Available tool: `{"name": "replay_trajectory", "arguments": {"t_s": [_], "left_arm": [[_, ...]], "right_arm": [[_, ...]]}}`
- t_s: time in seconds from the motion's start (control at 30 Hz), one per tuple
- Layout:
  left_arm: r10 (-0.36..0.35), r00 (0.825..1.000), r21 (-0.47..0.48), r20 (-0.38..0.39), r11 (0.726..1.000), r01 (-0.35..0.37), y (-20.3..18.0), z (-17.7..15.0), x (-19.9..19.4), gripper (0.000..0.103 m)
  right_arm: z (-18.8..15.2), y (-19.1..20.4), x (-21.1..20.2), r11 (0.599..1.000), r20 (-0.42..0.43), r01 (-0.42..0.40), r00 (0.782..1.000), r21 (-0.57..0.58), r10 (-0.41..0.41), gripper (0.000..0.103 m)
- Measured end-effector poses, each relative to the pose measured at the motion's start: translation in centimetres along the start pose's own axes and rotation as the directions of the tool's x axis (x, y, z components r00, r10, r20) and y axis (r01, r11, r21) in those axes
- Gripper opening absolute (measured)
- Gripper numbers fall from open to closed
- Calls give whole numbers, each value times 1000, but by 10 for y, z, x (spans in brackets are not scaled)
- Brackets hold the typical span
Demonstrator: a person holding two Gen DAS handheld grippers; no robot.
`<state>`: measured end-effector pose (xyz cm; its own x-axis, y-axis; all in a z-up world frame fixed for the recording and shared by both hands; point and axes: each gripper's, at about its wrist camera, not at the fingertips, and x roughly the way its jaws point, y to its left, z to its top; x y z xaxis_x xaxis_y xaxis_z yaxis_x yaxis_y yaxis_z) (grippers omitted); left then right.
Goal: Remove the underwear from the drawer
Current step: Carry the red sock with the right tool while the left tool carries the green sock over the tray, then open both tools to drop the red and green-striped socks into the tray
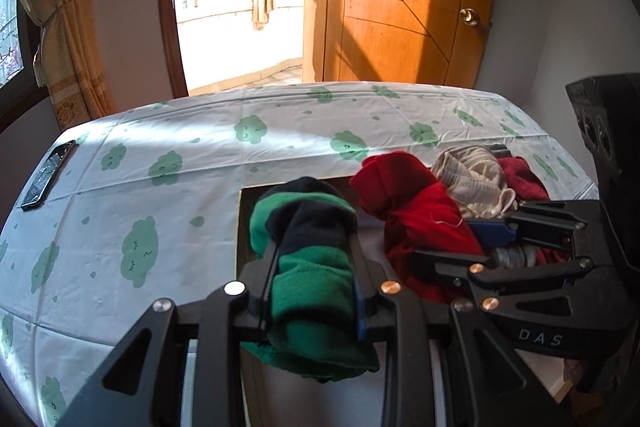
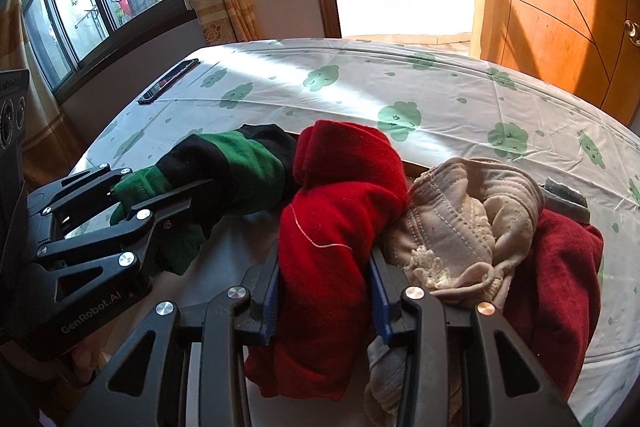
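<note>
My left gripper [image 1: 314, 243] is shut on a rolled green-and-black underwear [image 1: 312, 283], held over the open drawer [image 1: 240, 219]. My right gripper [image 2: 324, 259] is shut on a rolled bright red underwear [image 2: 332, 211], its blue-padded fingers [image 2: 378, 291] pressing both sides. Each view shows the other gripper beside it: the right gripper [image 1: 460, 247] with the red roll [image 1: 416, 203], and the left gripper [image 2: 168, 183] with the green roll [image 2: 248, 163]. Both rolls are tilted up, away from the drawer's pale floor [image 2: 232, 247].
Beige underwear [image 2: 460, 227], a dark red garment [image 2: 560, 267] and a grey piece [image 2: 568, 195] lie bunched right of the red roll. The table's cloud-print cloth [image 1: 160, 131] stretches beyond the drawer. A phone [image 1: 48, 175] lies at its far left. A wooden door [image 1: 400, 7] stands behind.
</note>
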<state>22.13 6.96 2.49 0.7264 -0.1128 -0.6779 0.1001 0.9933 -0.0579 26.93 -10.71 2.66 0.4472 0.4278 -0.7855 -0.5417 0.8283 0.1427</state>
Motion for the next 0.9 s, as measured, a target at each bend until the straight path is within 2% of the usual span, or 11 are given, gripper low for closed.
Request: {"name": "replay_trajectory", "arguments": {"t_s": [0.3,0.43,0.57,0.67,0.9], "left_arm": [[12,1000,-16,6,1000,-11,3,-1,-2,36],[14,1000,-10,16,1000,-14,2,-2,-5,36],[24,999,-21,29,1000,-24,3,-3,-9,48],[22,999,-30,32,999,-21,5,-4,-11,48],[26,998,-11,64,1000,-26,0,-8,-20,50]], "right_arm": [[0,2,0,1000,0,-5,1000,1,5,44],[-2,1,-6,1000,25,-17,1000,8,17,48],[-3,3,-13,1000,42,-16,999,7,15,50],[-6,6,-16,1000,45,-14,999,6,14,54],[-16,12,-26,1000,71,-24,997,17,22,56]]}}
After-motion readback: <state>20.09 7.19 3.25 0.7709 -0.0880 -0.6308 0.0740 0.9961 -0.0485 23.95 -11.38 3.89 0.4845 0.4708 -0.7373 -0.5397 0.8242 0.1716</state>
